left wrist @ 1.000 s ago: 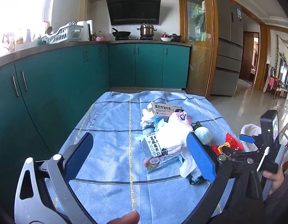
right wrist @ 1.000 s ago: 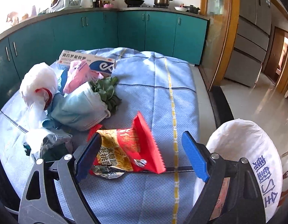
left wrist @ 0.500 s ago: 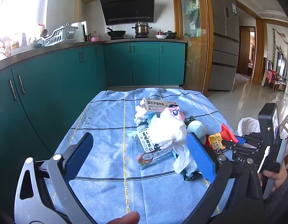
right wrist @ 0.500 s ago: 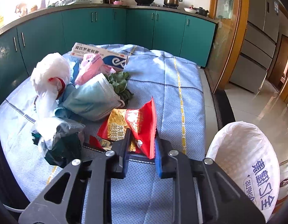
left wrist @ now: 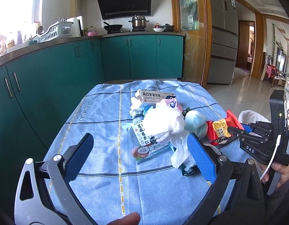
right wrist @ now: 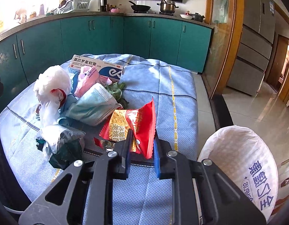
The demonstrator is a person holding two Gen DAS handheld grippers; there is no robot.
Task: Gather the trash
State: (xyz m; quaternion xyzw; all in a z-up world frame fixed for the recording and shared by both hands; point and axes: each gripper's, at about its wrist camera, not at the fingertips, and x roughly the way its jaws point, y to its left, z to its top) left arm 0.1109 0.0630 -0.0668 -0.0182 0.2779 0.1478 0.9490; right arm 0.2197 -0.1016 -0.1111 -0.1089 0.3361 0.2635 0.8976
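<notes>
One red snack wrapper (right wrist: 137, 129), one face mask (right wrist: 93, 105), one ointment box (right wrist: 95, 66), one coconut packet (left wrist: 144, 140), two plastic bags (right wrist: 50, 86).

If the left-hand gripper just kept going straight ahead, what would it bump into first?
Most likely the coconut snack packet on the blue tablecloth, lying ahead between the open left gripper fingers; depth is hard to judge, so it might meet bare cloth first.
</notes>
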